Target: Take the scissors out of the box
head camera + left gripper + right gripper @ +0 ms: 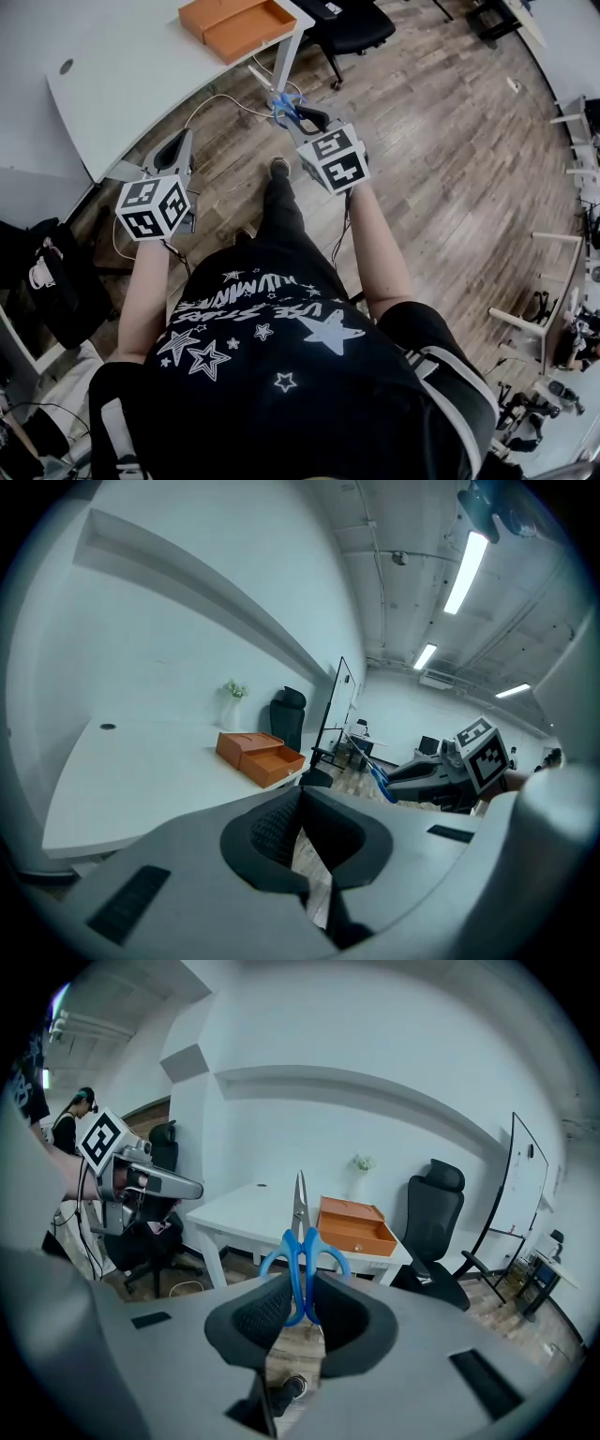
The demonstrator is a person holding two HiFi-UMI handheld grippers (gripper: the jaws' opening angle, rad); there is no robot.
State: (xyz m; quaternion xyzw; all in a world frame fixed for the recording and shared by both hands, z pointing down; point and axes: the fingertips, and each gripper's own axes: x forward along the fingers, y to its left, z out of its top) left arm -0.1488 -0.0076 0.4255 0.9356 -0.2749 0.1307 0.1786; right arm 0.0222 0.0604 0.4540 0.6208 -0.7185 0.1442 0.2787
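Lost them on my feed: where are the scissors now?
In the right gripper view the scissors sit clamped by their blue handles in the right gripper, in the air over the wooden floor, short of the white table with the orange box.

Two grippers: left gripper (180, 142) at ten o'clock, right gripper (292, 114) at twelve. One scissors (275, 97). One box (239, 23) (orange, at eleven o'clock). One table (112, 75). One chair (354, 23) at one o'clock. One vase (359, 1183).
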